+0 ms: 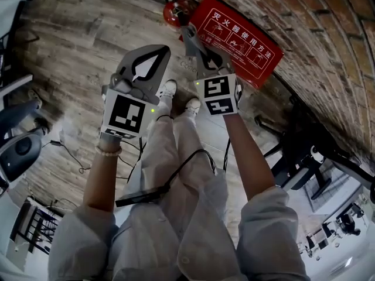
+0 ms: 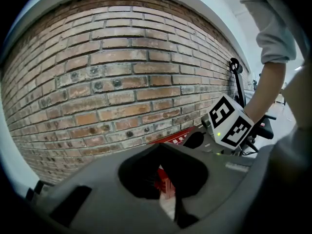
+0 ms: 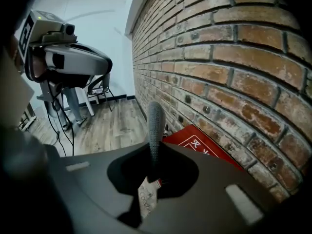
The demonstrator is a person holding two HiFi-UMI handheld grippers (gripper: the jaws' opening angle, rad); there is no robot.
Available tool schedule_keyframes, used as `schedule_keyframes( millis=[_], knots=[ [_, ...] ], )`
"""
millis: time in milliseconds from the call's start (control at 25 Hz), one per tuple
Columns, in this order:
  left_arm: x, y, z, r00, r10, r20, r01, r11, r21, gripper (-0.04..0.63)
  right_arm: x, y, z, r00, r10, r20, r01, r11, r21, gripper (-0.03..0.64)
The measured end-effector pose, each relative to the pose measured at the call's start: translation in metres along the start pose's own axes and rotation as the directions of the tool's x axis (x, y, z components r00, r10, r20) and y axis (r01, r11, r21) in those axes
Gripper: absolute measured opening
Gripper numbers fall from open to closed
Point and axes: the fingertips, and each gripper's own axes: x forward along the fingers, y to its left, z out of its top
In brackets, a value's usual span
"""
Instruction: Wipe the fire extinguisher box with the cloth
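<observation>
The red fire extinguisher box (image 1: 237,37) lies on the floor against the brick wall, with white print on its face; it also shows in the right gripper view as the red box (image 3: 200,145) and, partly hidden, as the red box (image 2: 168,182) past the left jaws. A grey cloth (image 3: 155,128) stands up from my right gripper (image 3: 153,155), which is shut on it. In the head view the right gripper (image 1: 192,40) hangs just left of the box's near end. My left gripper (image 1: 153,56) is held up left of it, jaws together with nothing between them.
A red extinguisher (image 1: 176,10) stands at the box's far end. The brick wall (image 1: 328,34) runs along the right. Black cables (image 1: 76,157) trail over the wooden floor, with chair bases (image 1: 17,145) at left and black stands (image 1: 304,157) at right. The person's shoes (image 1: 179,95) are below the grippers.
</observation>
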Motion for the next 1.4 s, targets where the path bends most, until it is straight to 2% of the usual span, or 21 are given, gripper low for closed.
schedule_keyframes(
  millis=[240, 520, 720, 1000, 1400],
  knots=[
    [-0.009, 0.015, -0.011, 1.000, 0.024, -0.005, -0.024, 0.999, -0.024, -0.002, 0.028, 0.016, -0.002, 0.998, 0.035, -0.046, -0.037, 0.998, -0.046, 0.020],
    [-0.013, 0.026, -0.027, 0.999, 0.036, -0.013, -0.037, 0.998, -0.046, -0.002, 0.061, 0.022, -0.015, 0.993, 0.038, -0.113, -0.048, 0.995, -0.092, 0.020],
    [-0.014, 0.036, -0.035, 0.999, 0.049, -0.018, -0.051, 0.996, -0.070, -0.002, 0.076, 0.018, -0.025, 0.986, 0.015, -0.164, -0.033, 0.994, -0.105, 0.020],
    [-0.014, 0.044, -0.040, 0.998, 0.054, -0.018, -0.055, 0.996, -0.068, -0.002, 0.087, 0.008, -0.038, 0.976, -0.034, -0.214, 0.012, 0.995, -0.101, 0.020],
    [-0.012, 0.044, -0.041, 0.999, 0.045, -0.020, -0.046, 0.997, -0.066, -0.002, 0.089, 0.006, -0.039, 0.974, -0.056, -0.218, 0.032, 0.994, -0.109, 0.020]
  ],
)
